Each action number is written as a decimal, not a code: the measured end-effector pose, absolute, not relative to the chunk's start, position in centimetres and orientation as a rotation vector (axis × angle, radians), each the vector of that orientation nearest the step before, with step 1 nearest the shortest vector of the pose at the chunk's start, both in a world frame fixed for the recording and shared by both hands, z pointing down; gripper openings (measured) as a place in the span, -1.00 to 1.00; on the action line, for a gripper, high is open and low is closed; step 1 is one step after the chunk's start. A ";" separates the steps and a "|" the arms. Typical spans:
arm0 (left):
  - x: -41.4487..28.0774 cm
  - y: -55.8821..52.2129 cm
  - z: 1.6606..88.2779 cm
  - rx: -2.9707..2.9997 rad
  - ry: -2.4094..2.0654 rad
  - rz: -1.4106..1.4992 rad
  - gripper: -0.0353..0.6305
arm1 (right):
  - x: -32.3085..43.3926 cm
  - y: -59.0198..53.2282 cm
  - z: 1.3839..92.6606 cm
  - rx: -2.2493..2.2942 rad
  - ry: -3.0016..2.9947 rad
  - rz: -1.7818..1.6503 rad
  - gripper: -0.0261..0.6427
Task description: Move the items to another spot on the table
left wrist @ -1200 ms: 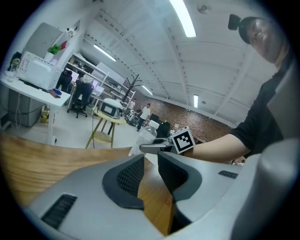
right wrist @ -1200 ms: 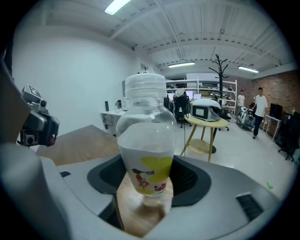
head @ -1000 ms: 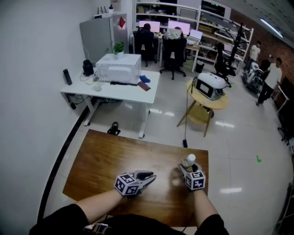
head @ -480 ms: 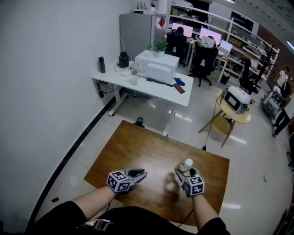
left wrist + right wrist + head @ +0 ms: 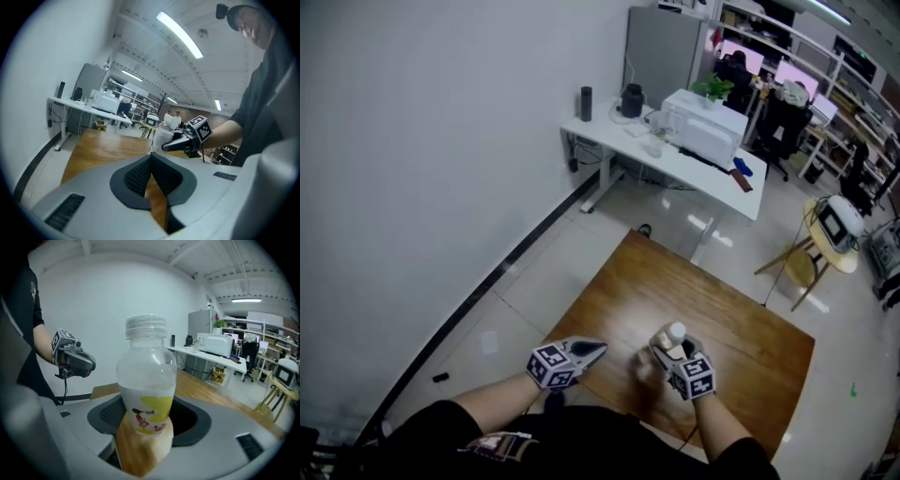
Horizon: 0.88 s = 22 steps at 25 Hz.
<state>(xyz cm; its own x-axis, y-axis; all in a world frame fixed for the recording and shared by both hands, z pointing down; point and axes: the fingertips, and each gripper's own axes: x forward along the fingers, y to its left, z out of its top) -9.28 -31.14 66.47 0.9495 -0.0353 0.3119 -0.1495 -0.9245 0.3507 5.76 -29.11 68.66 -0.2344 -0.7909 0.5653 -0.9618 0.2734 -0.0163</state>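
Right gripper [image 5: 668, 349] has its jaws pinching the sides of a clear bottle [image 5: 146, 380] with a white cap and yellow label. It's upright over the near part of the wooden table [image 5: 712, 300], though I can't tell if it's touching the wood. My left gripper [image 5: 596, 349] sits nearby, jaws pressed together, nothing in them.

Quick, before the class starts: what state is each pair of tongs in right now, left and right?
Left tongs: closed, nothing between them.
Right tongs: closed on the bottle, which stands upright.
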 end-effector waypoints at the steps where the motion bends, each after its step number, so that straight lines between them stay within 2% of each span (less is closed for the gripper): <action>1: -11.5 -31.9 67.1 2.716 -0.129 0.447 -0.89 | 3.4 -30.2 69.2 1.563 -2.112 0.513 -0.05; 8: -23.9 -36.1 69.4 2.665 -0.150 0.565 -0.89 | -12.2 -37.4 72.5 1.367 -2.211 0.499 -0.04; 14: -30.1 -38.5 69.2 2.609 -0.284 0.553 -0.89 | -22.5 -38.9 75.2 1.085 -2.299 0.470 -0.04; 18: -33.2 -39.1 69.5 2.563 -0.339 0.530 -0.89 | -26.8 -38.7 77.0 0.968 -2.319 0.410 -0.04; 22: -34.9 -39.6 69.9 2.556 -0.328 0.537 -0.89 | -27.6 -38.9 77.2 0.963 -2.330 0.365 -0.02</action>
<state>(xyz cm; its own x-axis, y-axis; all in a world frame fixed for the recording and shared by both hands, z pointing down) -34.86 -39.63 69.90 0.8928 -0.1270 0.4321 -0.3262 -0.8439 0.4260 -27.62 -38.89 77.24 -0.5676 -0.5520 0.6109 -0.7123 0.7014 -0.0280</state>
